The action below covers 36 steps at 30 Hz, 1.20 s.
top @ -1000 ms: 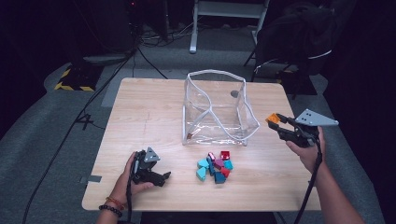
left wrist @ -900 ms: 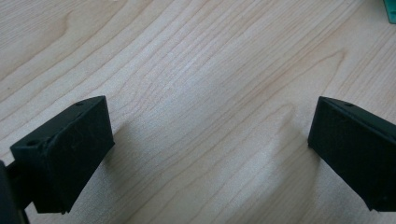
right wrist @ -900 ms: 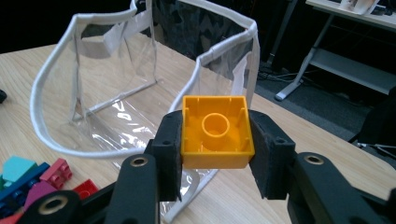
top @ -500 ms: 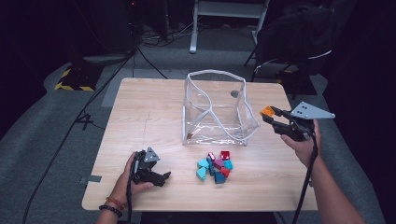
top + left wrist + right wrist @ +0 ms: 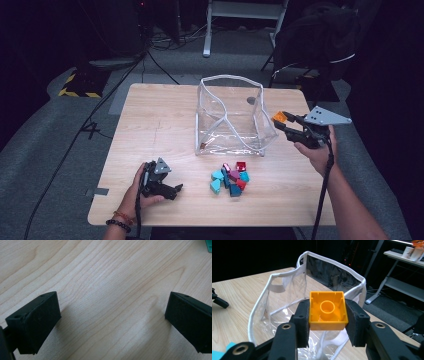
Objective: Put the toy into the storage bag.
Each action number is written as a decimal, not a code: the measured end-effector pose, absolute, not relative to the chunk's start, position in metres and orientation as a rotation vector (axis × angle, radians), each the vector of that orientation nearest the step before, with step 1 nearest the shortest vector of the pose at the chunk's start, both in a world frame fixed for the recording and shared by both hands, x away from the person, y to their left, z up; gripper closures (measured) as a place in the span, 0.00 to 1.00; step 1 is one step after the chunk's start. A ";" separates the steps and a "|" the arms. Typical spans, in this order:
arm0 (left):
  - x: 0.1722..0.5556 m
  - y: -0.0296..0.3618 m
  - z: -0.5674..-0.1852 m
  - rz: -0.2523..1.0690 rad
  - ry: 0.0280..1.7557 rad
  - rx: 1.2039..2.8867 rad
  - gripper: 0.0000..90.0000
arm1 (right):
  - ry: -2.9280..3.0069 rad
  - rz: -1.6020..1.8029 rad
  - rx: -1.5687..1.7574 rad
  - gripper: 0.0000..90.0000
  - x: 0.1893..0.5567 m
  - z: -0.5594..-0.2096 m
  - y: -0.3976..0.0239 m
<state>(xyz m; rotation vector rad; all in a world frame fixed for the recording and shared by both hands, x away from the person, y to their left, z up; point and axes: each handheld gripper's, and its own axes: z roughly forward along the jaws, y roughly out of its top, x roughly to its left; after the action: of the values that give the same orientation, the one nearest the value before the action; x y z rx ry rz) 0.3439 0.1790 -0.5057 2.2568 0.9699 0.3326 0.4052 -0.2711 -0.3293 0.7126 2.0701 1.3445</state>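
Observation:
An orange brick (image 5: 328, 311) sits between the pads of my right gripper (image 5: 327, 317), which is shut on it, hollow underside toward the camera. In the high view the right gripper (image 5: 284, 121) holds the orange brick (image 5: 278, 117) in the air just outside the right rim of the clear bag (image 5: 227, 117). The clear bag (image 5: 287, 297), white-trimmed, stands open beyond the brick. A pile of several teal, red and magenta bricks (image 5: 231, 178) lies on the table in front of the bag. My left gripper (image 5: 172, 189) rests low on the table (image 5: 150, 125) at the front left, open with nothing between its fingers (image 5: 35, 321).
A small dark piece (image 5: 202, 145) lies inside the bag's near left corner. A chair draped with dark cloth (image 5: 320, 40) stands beyond the table's far right corner. Cables (image 5: 90, 125) run across the grey floor at left. The table's left half is bare wood.
My right gripper has carried the orange brick up and leftward, closer to the bag's right rim. The left gripper has stayed put.

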 end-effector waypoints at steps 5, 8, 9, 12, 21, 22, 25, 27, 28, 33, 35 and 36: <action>0.344 0.179 -0.506 0.332 0.970 2.257 0.00 | 2.081 1.355 0.692 0.66 0.408 -0.328 -0.260; 0.344 0.179 -0.506 0.333 0.970 2.257 0.00 | 2.088 1.360 0.685 0.66 0.411 -0.327 -0.251; 0.344 0.179 -0.506 0.333 0.970 2.257 0.00 | 2.088 1.360 0.685 0.66 0.411 -0.327 -0.251; 0.344 0.179 -0.506 0.333 0.970 2.257 0.00 | 2.101 1.351 0.671 0.66 0.414 -0.327 -0.242; 0.344 0.179 -0.506 0.332 0.970 2.257 0.00 | 2.124 1.340 0.681 0.66 0.423 -0.328 -0.228; 0.344 0.179 -0.506 0.332 0.970 2.257 0.00 | 2.126 1.340 0.682 0.66 0.425 -0.328 -0.227; 0.344 0.179 -0.506 0.333 0.971 2.256 0.00 | 2.131 1.337 0.690 0.66 0.429 -0.329 -0.223; 0.344 0.179 -0.506 0.333 0.970 2.256 0.00 | 2.135 1.335 0.693 0.66 0.431 -0.330 -0.221; 0.344 0.179 -0.506 0.333 0.970 2.256 0.00 | 2.136 1.331 0.693 0.66 0.432 -0.330 -0.218; 0.344 0.179 -0.506 0.333 0.970 2.257 0.00 | 2.151 1.318 0.698 0.66 0.437 -0.333 -0.212; 0.344 0.179 -0.506 0.332 0.971 2.257 0.00 | 2.156 1.306 0.694 0.66 0.439 -0.333 -0.209; 0.344 0.179 -0.506 0.332 0.971 2.257 0.00 | 2.161 1.302 0.693 0.66 0.440 -0.334 -0.208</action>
<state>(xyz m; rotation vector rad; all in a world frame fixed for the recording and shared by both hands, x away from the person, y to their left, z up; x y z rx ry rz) 0.3438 0.1790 -0.5056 2.2570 0.9707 0.3325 0.4397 -0.2083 -0.3338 0.6928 2.1607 1.3020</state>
